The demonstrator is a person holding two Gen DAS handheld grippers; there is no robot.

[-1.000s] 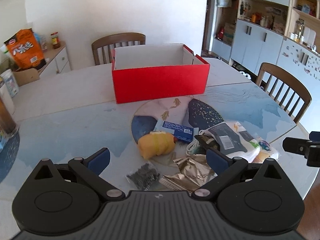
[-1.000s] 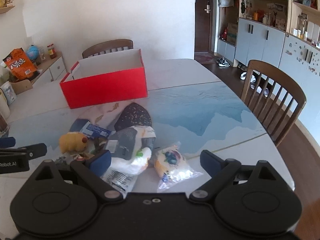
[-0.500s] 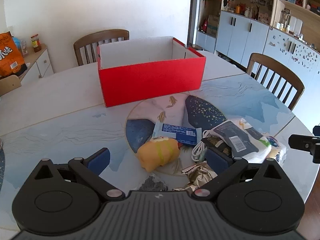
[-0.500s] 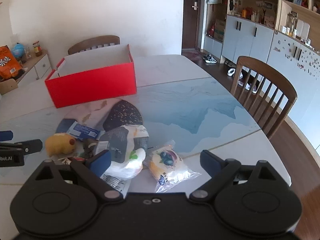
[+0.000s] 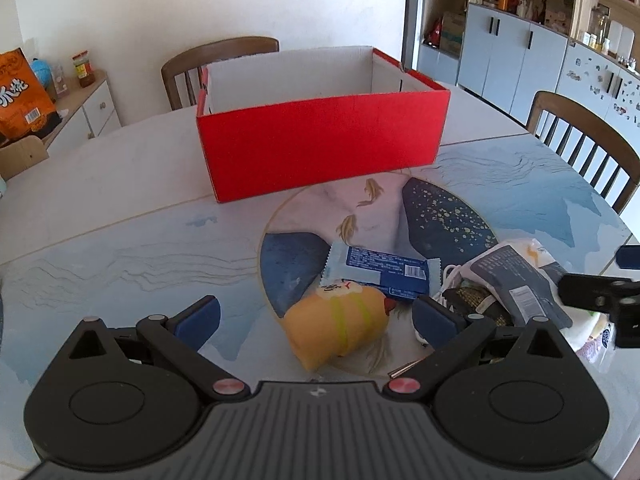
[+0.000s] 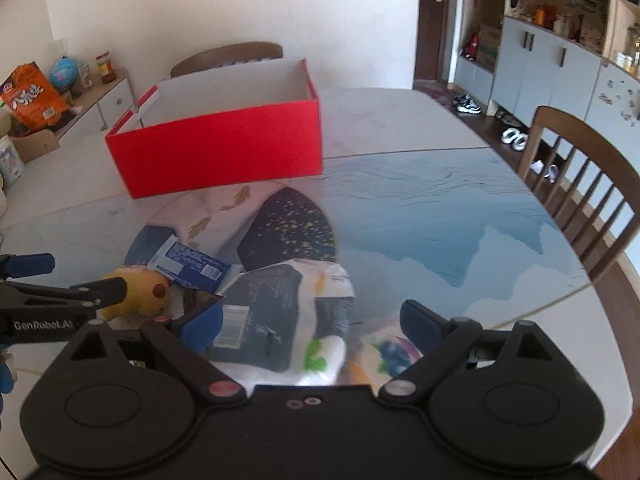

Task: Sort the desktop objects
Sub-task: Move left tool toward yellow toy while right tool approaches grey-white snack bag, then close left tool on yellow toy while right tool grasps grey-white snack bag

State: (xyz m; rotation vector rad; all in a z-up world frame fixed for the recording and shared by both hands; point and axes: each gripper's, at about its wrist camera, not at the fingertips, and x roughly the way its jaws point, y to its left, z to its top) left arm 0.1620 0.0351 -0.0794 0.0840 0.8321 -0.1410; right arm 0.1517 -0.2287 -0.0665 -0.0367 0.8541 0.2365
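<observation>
Yellow plush (image 5: pixel 338 326) nearer, left tongs (image 5: pixel 316 316) advanced

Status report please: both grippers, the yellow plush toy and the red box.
Left gripper open over yellow plush. Right gripper open, above white snack bag. Red box unobstructed.

Two wooden chairs (image 5: pixel 218 65) (image 5: pixel 584 148) stand at the table. An orange snack bag (image 5: pixel 22 98) leans on a sideboard (image 5: pixel 86 108); grey-blue cupboards (image 5: pixel 516 66) line the right wall.

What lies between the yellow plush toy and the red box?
In the left wrist view, a blue snack wrapper lies just behind the yellow plush toy; beyond it, only bare table reaches the red box.
</observation>
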